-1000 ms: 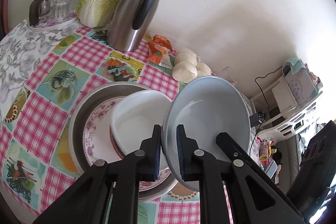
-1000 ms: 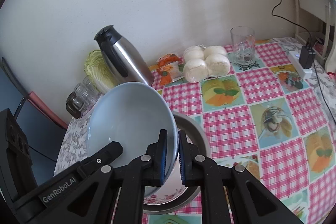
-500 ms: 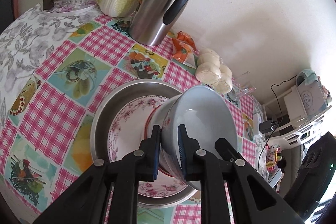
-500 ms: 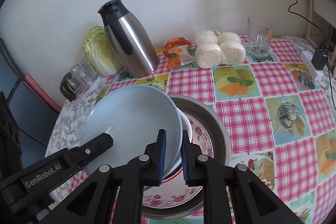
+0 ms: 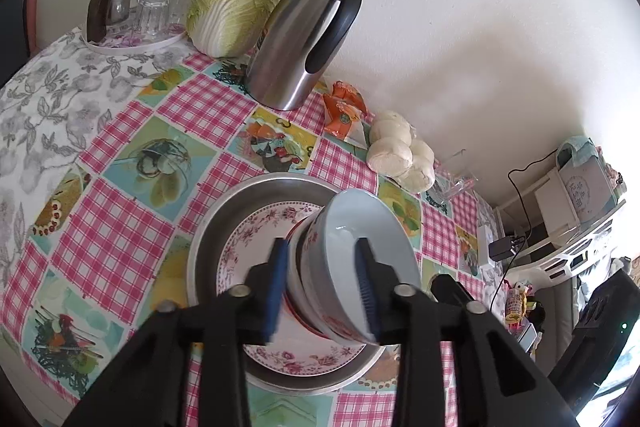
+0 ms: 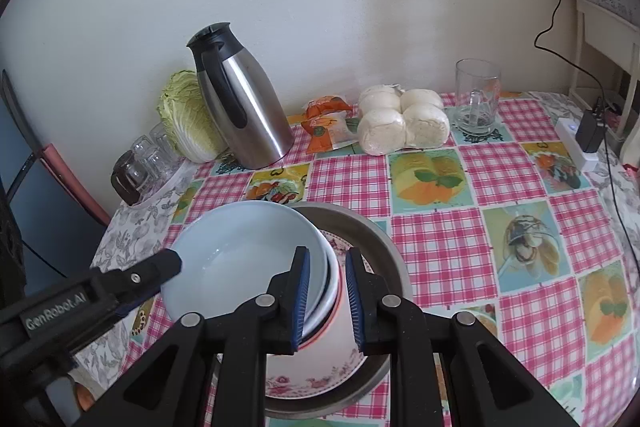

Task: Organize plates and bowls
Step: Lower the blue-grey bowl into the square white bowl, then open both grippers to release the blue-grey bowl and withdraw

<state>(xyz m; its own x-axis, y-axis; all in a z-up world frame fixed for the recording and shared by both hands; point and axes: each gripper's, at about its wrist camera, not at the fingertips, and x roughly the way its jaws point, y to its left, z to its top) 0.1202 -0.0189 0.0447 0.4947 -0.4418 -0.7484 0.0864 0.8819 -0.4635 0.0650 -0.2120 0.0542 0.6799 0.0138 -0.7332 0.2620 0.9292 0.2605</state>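
Your pale blue ceramic bowl (image 6: pixel 240 259) sits nested in a white bowl with a red band (image 6: pixel 340 331), on a pink-flowered plate (image 5: pixel 256 239) inside a round steel pan (image 6: pixel 384 247) on the checked pink tablecloth (image 6: pixel 440 247). Your left gripper (image 5: pixel 322 287) and right gripper (image 6: pixel 326 297) straddle opposite rims of the stack, both with jaws opening and pads clear of the rim between them. Behind the pan stand a steel thermos jug with a black handle (image 5: pixel 304 39), a napa cabbage (image 5: pixel 234 7), upturned glasses on a tray (image 5: pixel 152 7), an orange snack packet (image 5: pixel 344 111), bagged white buns (image 6: pixel 400 123) and a glass mug (image 6: pixel 476 103). The gripper arms hide the plate's near edge.
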